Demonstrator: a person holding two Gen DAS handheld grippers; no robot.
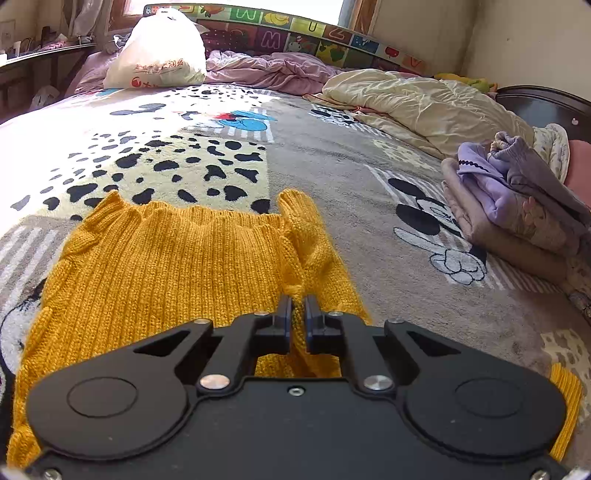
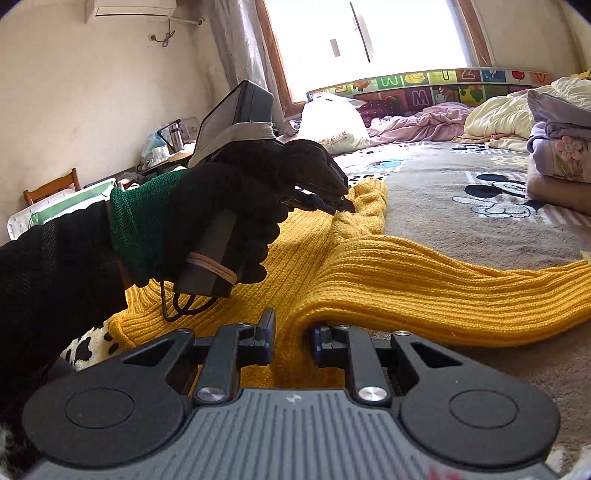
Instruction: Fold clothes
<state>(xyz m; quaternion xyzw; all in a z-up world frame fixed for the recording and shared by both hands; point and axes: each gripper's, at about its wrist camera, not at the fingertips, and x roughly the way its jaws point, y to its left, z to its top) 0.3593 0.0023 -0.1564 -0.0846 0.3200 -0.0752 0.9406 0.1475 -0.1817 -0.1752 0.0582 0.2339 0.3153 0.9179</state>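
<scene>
Sweater (image 1: pixel 166 266), mustard-yellow and rib-knit, lies spread on the bed (image 1: pixel 332 177), over the cartoon-mouse and black-spot blanket, close in front of you. Your left claw (image 1: pixel 298 299) is pinched nearly shut on a small ridge of the knit beside the sleeve (image 1: pixel 306 236), which lies doubled back along the sweater's right side. From the right wrist camera you can see that same left claw (image 2: pixel 345 208) nipping the yellow fabric near the cuff, with your black-gloved left hand (image 2: pixel 229 206) and its green knit cuff wrapped round the grip.

Your right claw (image 2: pixel 293 336) stands only a little apart, and a thick fold of the sweater (image 2: pixel 369 269) sits between its fingers; the fabric drapes from there off to the right across the bed, lifted clear of the blanket at the fold. Both pads look pressed into the knit.

Off to the right, well apart from the sweater, a stack of folded clothes (image 1: pixel 517 192) in lilac and beige rests on the bed. A white plastic bag (image 1: pixel 159 55) sits at the far side, near the alphabet-pattern mat (image 1: pixel 295 33) under the window.
</scene>
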